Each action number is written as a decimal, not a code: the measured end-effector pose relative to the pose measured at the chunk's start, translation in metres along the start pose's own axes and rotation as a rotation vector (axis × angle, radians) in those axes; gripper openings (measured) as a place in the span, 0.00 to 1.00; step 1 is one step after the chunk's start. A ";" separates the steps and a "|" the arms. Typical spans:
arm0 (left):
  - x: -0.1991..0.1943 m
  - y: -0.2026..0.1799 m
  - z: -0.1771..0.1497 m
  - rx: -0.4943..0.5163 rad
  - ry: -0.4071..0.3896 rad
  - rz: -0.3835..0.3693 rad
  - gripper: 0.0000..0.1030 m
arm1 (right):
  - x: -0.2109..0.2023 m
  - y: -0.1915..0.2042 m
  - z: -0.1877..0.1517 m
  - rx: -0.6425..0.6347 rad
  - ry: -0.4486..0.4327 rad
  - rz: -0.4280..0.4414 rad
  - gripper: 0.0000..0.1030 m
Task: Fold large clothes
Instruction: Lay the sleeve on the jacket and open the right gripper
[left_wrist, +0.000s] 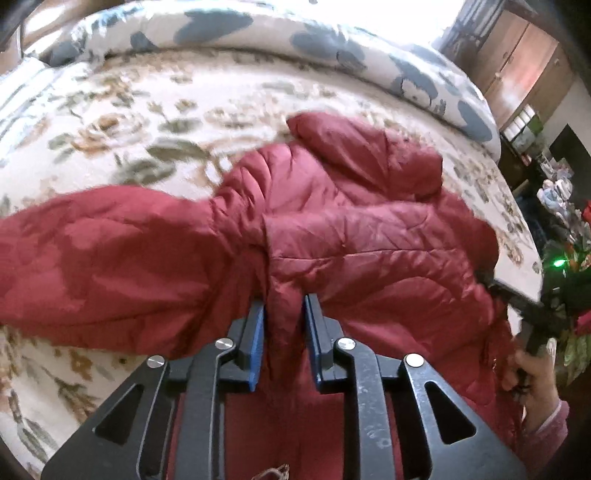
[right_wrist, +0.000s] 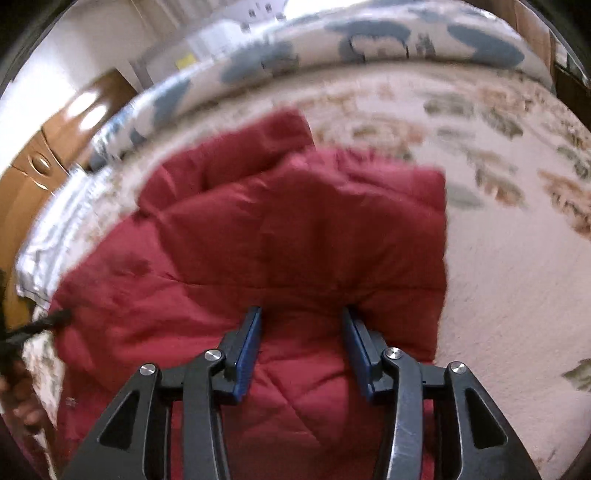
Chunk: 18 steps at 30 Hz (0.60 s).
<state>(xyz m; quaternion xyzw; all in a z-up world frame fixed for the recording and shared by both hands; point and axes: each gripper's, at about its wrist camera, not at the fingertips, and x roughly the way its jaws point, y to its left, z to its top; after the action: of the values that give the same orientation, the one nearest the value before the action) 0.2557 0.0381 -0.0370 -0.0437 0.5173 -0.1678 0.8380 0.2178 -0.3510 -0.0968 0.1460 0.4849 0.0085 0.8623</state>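
A red quilted jacket (left_wrist: 332, 229) lies on a bed with a floral cover (left_wrist: 147, 122). One sleeve (left_wrist: 92, 258) stretches to the left. My left gripper (left_wrist: 283, 306) is shut on a bunched fold of the jacket's near edge. In the right wrist view the jacket (right_wrist: 280, 229) fills the middle, partly folded over itself. My right gripper (right_wrist: 302, 317) has its jaws wider apart, with a thick fold of the jacket pinched between them. The right gripper also shows at the jacket's right edge in the left wrist view (left_wrist: 532, 310).
A rolled white and blue quilt (left_wrist: 332, 40) lies along the far side of the bed. Wooden cabinets (left_wrist: 517, 62) stand at the right, with cluttered shelves (left_wrist: 561, 192) below. A wooden cabinet (right_wrist: 40, 173) shows left in the right wrist view.
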 end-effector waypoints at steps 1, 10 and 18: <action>-0.011 0.000 0.001 0.000 -0.029 0.009 0.17 | 0.002 0.001 -0.003 0.004 -0.009 -0.002 0.44; -0.025 -0.038 0.002 0.072 -0.068 -0.060 0.17 | 0.002 0.004 -0.006 0.003 -0.023 -0.020 0.45; 0.053 -0.047 -0.014 0.055 0.086 0.018 0.17 | -0.008 0.013 -0.006 -0.010 -0.026 -0.054 0.45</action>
<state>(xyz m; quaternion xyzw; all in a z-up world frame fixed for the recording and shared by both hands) 0.2537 -0.0215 -0.0768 -0.0087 0.5484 -0.1761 0.8174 0.2097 -0.3381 -0.0894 0.1287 0.4774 -0.0143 0.8691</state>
